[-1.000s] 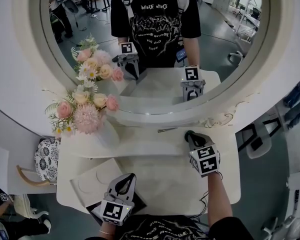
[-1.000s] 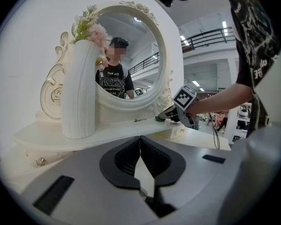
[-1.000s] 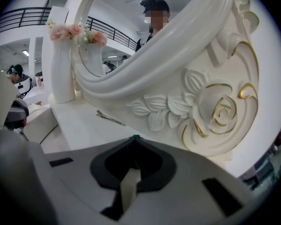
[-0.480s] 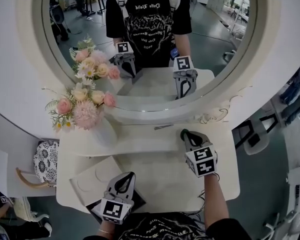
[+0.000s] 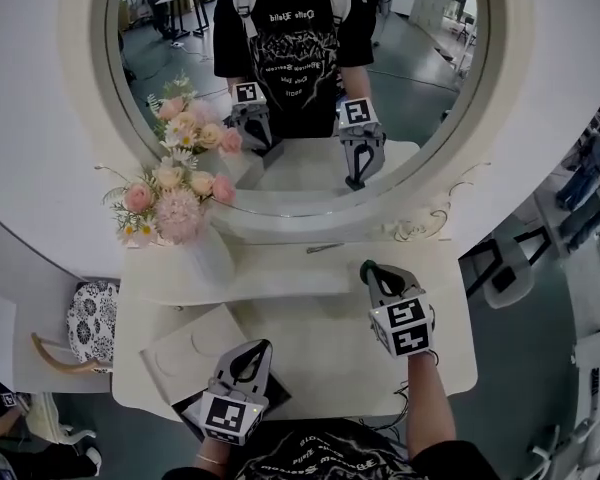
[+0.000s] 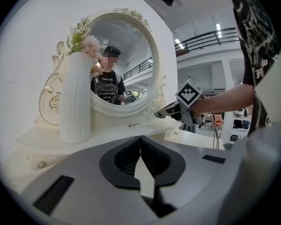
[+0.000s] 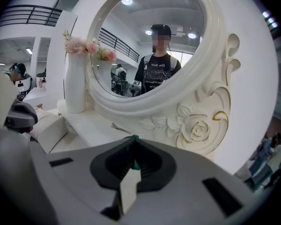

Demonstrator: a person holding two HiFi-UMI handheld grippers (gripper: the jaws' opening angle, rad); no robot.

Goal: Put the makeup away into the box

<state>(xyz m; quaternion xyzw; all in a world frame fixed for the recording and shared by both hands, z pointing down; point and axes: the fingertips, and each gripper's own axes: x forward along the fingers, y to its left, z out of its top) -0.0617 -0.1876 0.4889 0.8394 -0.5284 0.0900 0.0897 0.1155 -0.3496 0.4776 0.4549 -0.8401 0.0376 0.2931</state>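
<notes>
A white box with round marks on its lid lies at the table's front left; the right gripper view shows the box too. A thin metal makeup tool rests on the raised shelf under the mirror and appears as a thin tool just beyond my right jaws. My right gripper hovers shut near the shelf's right end, a little right of that tool; a small green speck shows at its tip. My left gripper is shut and empty at the table's front edge, beside the box.
A big round mirror in an ornate white frame stands behind the shelf. A white vase of pink and cream flowers is on the shelf's left end. A handbag sits below the table's left side, and a chair to the right.
My right gripper has lifted a little and drifted left toward the shelf, staying shut. The left gripper has kept its place by the box.
</notes>
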